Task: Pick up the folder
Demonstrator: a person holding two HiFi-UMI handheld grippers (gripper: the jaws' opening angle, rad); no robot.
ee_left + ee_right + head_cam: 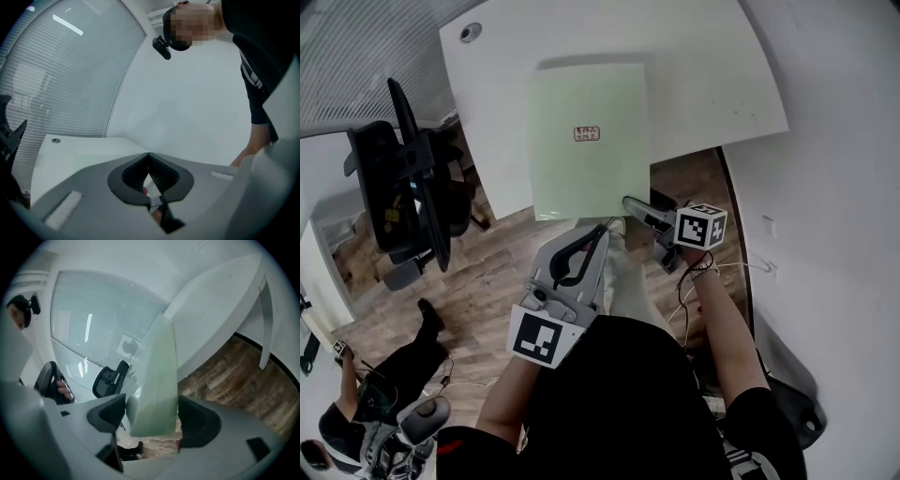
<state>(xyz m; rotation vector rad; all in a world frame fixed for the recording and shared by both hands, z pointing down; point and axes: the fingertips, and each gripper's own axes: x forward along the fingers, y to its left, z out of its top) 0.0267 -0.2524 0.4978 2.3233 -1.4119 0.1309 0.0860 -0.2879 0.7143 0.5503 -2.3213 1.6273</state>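
Observation:
A pale green folder (pixel 586 141) with a small label lies flat on the white table (pixel 703 75), its near edge overhanging the table's front. My right gripper (pixel 637 212) is at the folder's near right corner. In the right gripper view the jaws stand open, with the folder's (pixel 154 380) edge between them and a thin gap at each pad. My left gripper (pixel 602 231) hangs just below the folder's near edge, over the floor. In the left gripper view its fingertips (pixel 149 157) meet, shut on nothing, and point over the table top (pixel 70 154).
A black office chair (pixel 403 187) stands left of the table on the wood floor (pixel 497 267). A person (pixel 384 384) crouches at the lower left among gear. A round cable hole (pixel 470 32) sits in the table's far left corner. A white wall runs along the right.

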